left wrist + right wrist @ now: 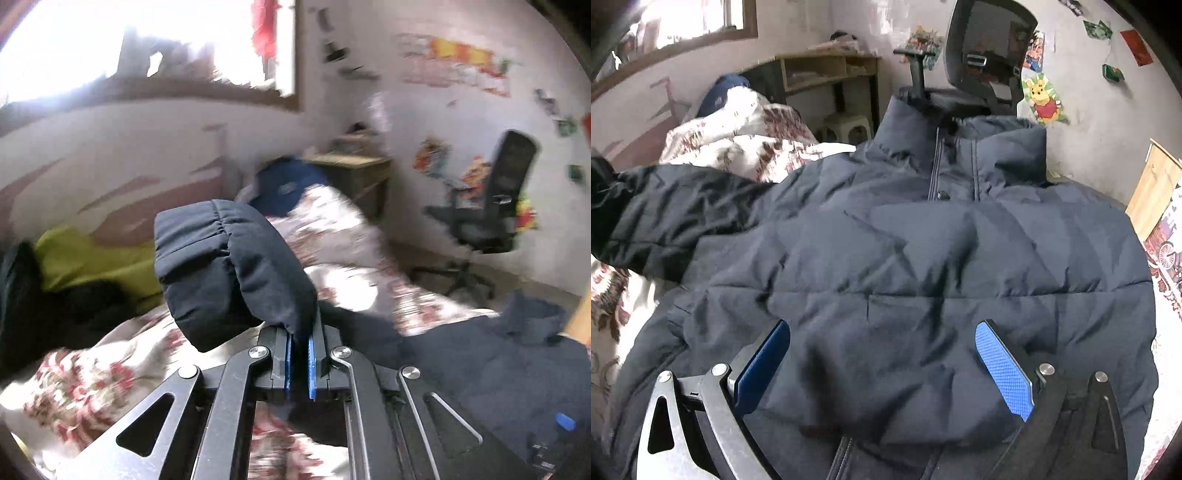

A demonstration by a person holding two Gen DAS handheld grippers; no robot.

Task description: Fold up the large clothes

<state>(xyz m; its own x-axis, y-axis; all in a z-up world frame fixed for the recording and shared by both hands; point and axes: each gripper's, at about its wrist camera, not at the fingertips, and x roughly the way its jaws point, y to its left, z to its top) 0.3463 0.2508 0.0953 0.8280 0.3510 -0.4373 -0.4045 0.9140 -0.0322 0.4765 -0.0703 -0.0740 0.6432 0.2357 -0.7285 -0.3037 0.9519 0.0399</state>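
— Counted: one navy puffer jacket (905, 251), spread front-up on one bed with a floral quilt (738, 144), zip and collar toward the office chair (990, 48).

— Claws?

— Two. Left claw (300, 334) clamped on the elastic sleeve cuff (225, 258), lifted clear of the quilt, blue pads pressed onto the fabric. Right claw (882, 365) spread wide over the lower front of the jacket, gripping nothing, one blue pad (1004, 373) on each side of the puffed panel.

— Sleeves?

— One seen raised in the left claw; a dark sleeve also trailing off to the left in the right wrist view. Same one or not: cannot tell.

— Around the bed?

— One wooden desk (827, 70), one window (110, 48), one yellow-green cloth (92, 258), several stickers on the wall, blurred.
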